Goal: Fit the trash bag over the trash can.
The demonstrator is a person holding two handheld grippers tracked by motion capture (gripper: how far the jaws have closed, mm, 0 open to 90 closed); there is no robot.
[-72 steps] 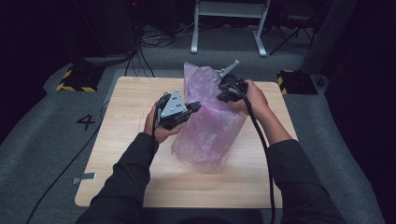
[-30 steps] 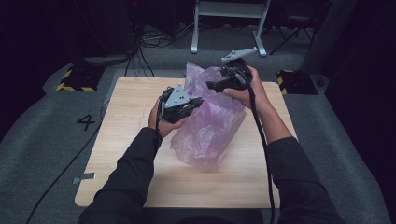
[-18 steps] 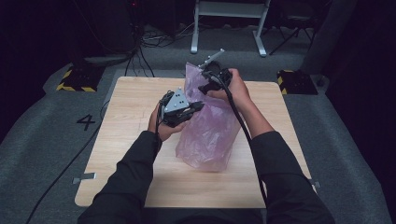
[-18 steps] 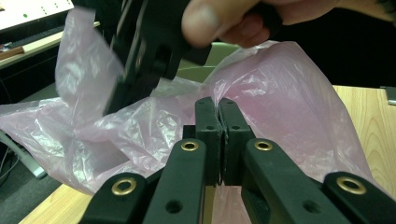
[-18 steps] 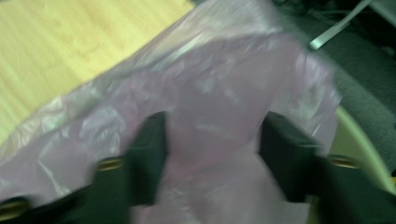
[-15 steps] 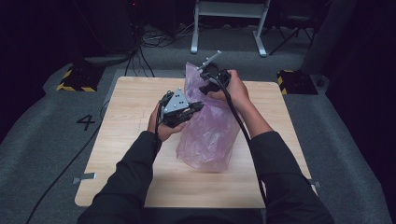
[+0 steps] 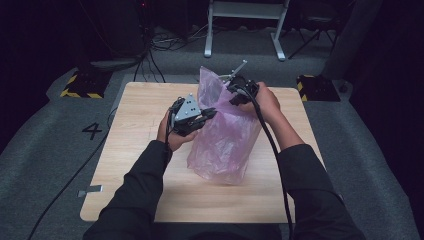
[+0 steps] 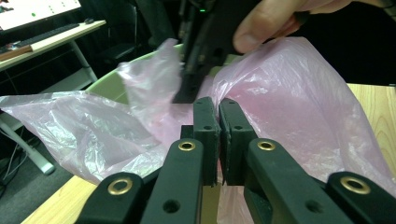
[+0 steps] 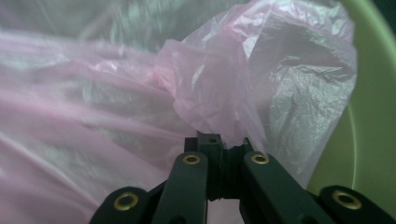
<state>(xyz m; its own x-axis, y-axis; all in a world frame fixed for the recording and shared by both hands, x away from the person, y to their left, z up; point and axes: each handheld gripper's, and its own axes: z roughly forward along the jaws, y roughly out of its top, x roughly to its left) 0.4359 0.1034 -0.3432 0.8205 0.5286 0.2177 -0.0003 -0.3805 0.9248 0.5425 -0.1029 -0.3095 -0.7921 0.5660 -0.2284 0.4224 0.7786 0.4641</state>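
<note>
Our right gripper [image 9: 219, 144] has just been closing, and its jaws now pinch a bunched fold of the pink plastic bag [image 9: 219, 93] at the bag's far top edge. In the right gripper view, the film bulges up out of the clamped pads. A pale green rim [image 9: 373, 116] curves down the side of that view, just behind the film; we cannot tell what it belongs to.

Our left gripper [image 8: 218, 126] has its jaws pressed together on the near-left side of the same bag. In the left gripper view a thin sliver of gap shows between the pads, and we cannot tell whether film is caught in it.

Seen from the high view, the bag [image 7: 225, 135] stands upright mid-table, its mouth held up between our two grippers. The right hand [image 7: 260, 100] reaches over the far rim with the gripper tilted down; the left hand [image 7: 175, 130] holds level beside the bag.

The wooden table [image 7: 135, 165] has bare board to the left, right and front of the bag. Beyond its edges lies grey carpet [image 7: 50, 150].
</note>
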